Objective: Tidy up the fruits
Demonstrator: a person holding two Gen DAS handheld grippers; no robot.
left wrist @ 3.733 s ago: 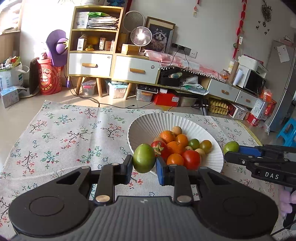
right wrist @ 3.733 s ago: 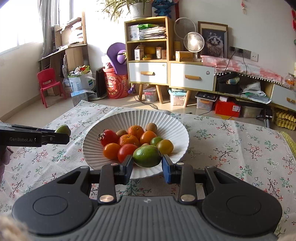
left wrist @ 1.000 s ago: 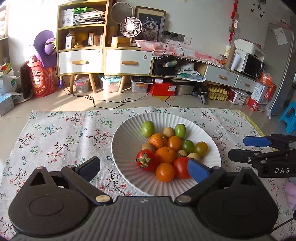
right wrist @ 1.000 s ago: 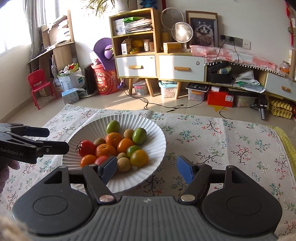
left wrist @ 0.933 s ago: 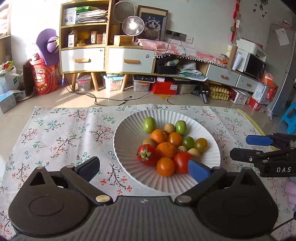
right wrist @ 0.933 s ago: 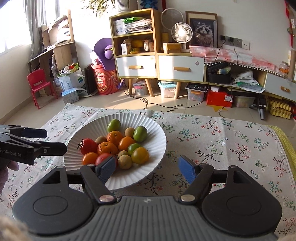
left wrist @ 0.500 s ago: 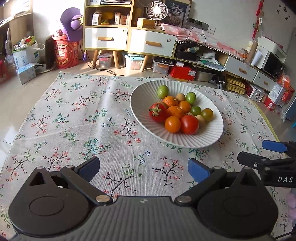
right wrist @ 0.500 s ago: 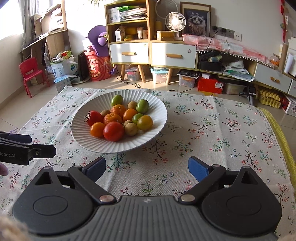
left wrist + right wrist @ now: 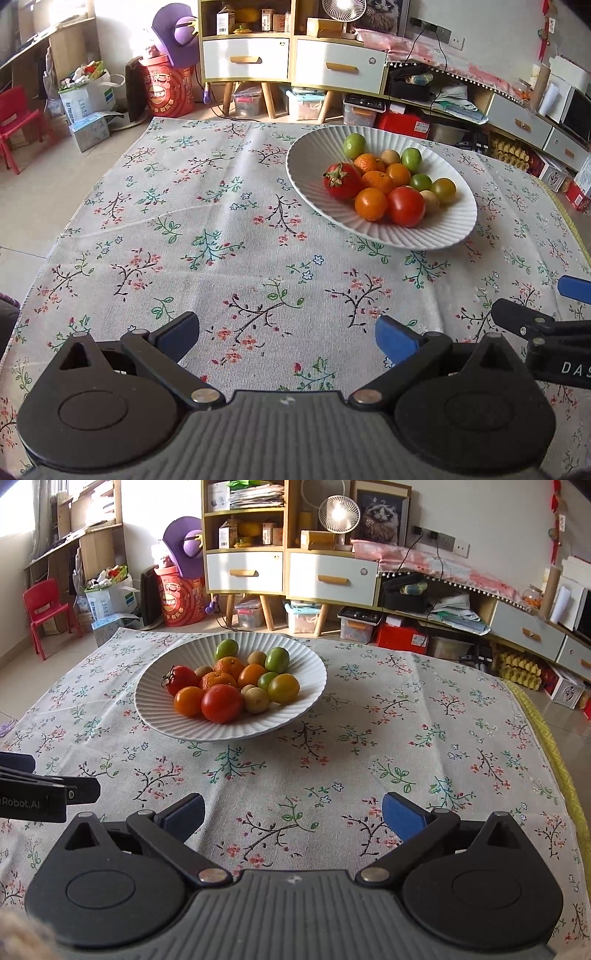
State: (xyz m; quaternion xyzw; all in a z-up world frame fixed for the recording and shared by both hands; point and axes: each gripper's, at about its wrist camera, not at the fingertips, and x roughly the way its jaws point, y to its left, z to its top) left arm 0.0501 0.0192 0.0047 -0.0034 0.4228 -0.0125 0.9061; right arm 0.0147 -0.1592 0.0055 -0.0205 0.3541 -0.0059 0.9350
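Observation:
A white ribbed bowl (image 9: 314, 158) (image 9: 155, 716) sits on the floral tablecloth and holds several fruits: red tomatoes (image 9: 405, 206) (image 9: 221, 703), oranges (image 9: 370, 204), green limes (image 9: 354, 145) (image 9: 226, 649) and small yellow ones. My left gripper (image 9: 287, 332) is open and empty, low over the cloth, well short of the bowl. My right gripper (image 9: 293, 810) is open and empty, also near the cloth's front. Each gripper's fingers show at the edge of the other's view (image 9: 532, 325) (image 9: 48, 794).
The floral tablecloth (image 9: 207, 221) (image 9: 424, 738) covers the low table; its edges fall off left and right. Behind stand drawers and shelves (image 9: 280, 572), a red stool (image 9: 44, 609), boxes and clutter on the floor.
Both grippers let their green fruits go into the bowl, opened, and have drawn back from the bowl toward the cloth's near edge.

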